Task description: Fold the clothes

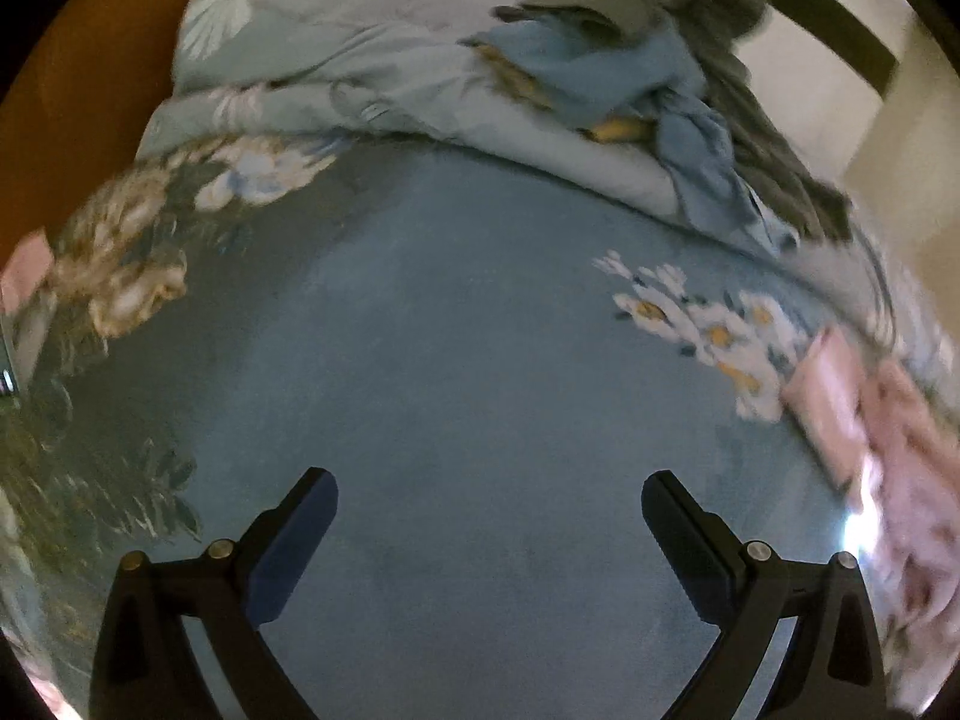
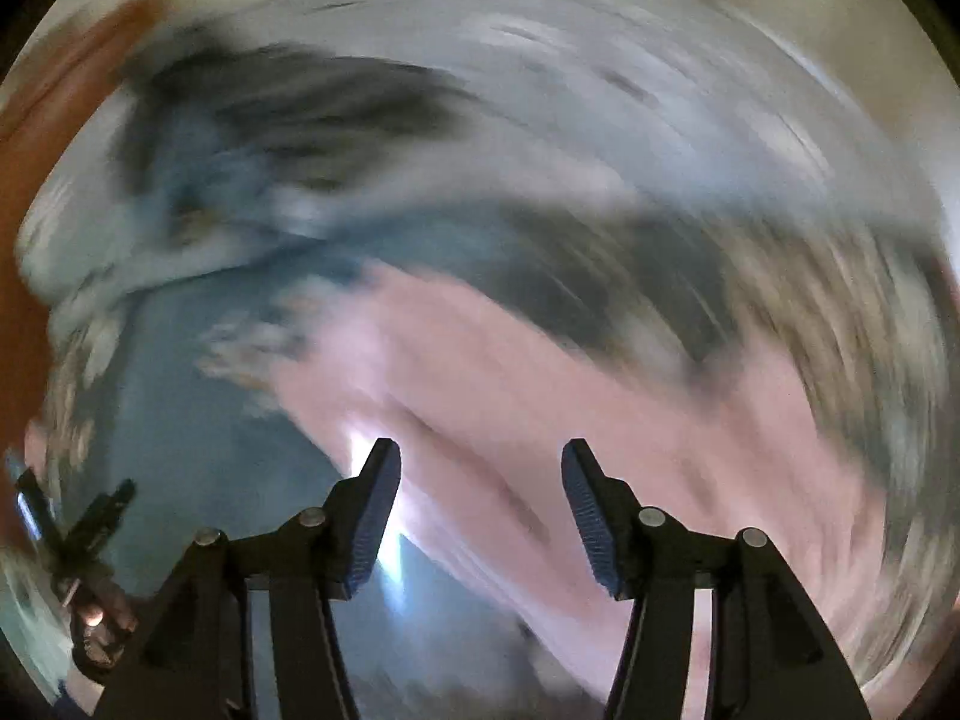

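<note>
Left tongs [image 1: 489, 510] spread wide, empty, over bare blue bed [image 1: 468, 360], likely free folding space. Right tongs [image 2: 480, 480] released too, over the pink garment [image 2: 540, 384] near the bed's right edge. Unfolded clothes pile [image 1: 660, 78] waits at the far edge.

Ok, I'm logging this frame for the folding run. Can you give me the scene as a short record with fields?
surface: blue floral bedsheet
left gripper: open, empty, over bare sheet
right gripper: open, empty, above pink garment
unfolded pile: grey garment and light blue garment on the floral quilt
right view: heavily motion-blurred
</note>
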### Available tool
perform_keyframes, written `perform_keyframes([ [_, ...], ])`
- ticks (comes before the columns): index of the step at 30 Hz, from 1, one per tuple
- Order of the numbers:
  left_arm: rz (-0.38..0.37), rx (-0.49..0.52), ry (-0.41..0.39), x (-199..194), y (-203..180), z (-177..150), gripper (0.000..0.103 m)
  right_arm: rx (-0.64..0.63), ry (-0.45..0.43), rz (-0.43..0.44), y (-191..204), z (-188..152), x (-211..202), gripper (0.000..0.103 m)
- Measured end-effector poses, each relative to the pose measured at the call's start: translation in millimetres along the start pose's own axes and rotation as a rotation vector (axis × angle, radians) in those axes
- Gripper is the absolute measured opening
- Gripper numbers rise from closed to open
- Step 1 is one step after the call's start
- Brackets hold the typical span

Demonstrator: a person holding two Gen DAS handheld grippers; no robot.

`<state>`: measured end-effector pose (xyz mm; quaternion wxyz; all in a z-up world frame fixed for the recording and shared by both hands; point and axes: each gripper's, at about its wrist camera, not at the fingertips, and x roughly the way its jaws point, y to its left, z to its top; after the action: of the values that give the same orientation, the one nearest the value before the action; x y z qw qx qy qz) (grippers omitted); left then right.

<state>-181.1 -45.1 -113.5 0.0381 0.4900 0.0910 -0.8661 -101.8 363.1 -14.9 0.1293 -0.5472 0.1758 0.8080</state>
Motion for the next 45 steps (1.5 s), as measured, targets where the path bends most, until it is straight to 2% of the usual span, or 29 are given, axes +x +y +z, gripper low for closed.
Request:
perform_keyframes([
  [3,-0.012,0.07,0.022,-11.4,-25.4,-1.0,0.103,0.194,-0.033,-0.001,-73.2,-65.7,-17.9,0.057],
  [7,-0.058,0.135,0.053,-27.7,-63.1,0.9,0.103,0.29,-0.099,0.042,-104.3,-92.7,-33.1,0.057],
  [9,-0.082,0.158,0.062,-35.4,-86.5,5.0,0.103,0.251,-0.137,0.11,-91.5,-84.2,-33.7,0.057],
  [12,-0.111,0.178,0.06,-49.0,-115.8,8.3,0.103,0.122,-0.118,0.168,-62.2,-64.9,-24.2,0.058],
  [13,-0.115,0.184,0.057,-53.1,-121.1,8.4,0.103,0.066,-0.114,0.154,-50.2,-58.3,-17.4,0.058],
  [16,-0.107,0.224,0.052,-66.5,-129.7,3.2,0.103,-0.075,-0.078,0.0,-18.5,-47.9,12.6,0.058],
  [19,-0.088,0.277,0.049,-80.7,-134.7,-4.7,0.103,-0.088,-0.066,-0.065,-12.1,-47.3,27.3,0.058],
  [20,-0.085,0.268,0.058,-83.4,-129.2,-8.2,0.103,-0.058,-0.067,-0.062,-14.6,-48.4,28.6,0.056],
  [21,-0.081,0.258,0.067,-86.1,-123.5,-11.6,0.103,-0.003,-0.069,-0.041,-21.5,-49.3,27.9,0.053],
  [23,-0.074,0.237,0.084,-91.5,-112.2,-18.6,0.103,0.11,-0.074,0.002,-35.5,-50.9,26.6,0.033],
  [26,-0.075,0.198,0.105,-101.1,-95.1,-29.0,0.103,0.271,-0.082,0.086,-57.0,-53.5,21.9,0.016],
  [29,-0.082,0.164,0.096,-115.9,-78.7,-36.0,0.103,0.302,-0.101,0.121,-54.2,-54.3,7.4,0.012],
  [33,-0.099,0.113,0.07,-132.4,-58.5,-38.3,0.103,0.217,-0.141,0.211,-14.6,-51.2,-19.2,0.012],
  [37,-0.113,0.045,0.041,-145.9,-37.1,-35.5,0.103,0.105,-0.152,0.312,43.1,-46.4,-34.6,0.011],
  [40,-0.109,0.011,0.016,-155.4,-23.3,-33.3,0.103,0.034,-0.145,0.414,96.1,-38.1,-40.4,0.009],
  [41,-0.106,0.0,0.009,-158.4,-18.4,-32.8,0.103,0.017,-0.158,0.48,114.1,-33.0,-47.0,0.001],
  [43,-0.098,-0.031,-0.004,-164.8,-5.3,-31.9,0.103,-0.016,-0.183,0.614,150.1,-22.6,-60.5,0.001],
  [45,-0.088,-0.053,-0.01,-169.0,4.4,-31.7,0.103,-0.099,-0.228,0.625,195.8,-6.9,-86.9,0.001],
])
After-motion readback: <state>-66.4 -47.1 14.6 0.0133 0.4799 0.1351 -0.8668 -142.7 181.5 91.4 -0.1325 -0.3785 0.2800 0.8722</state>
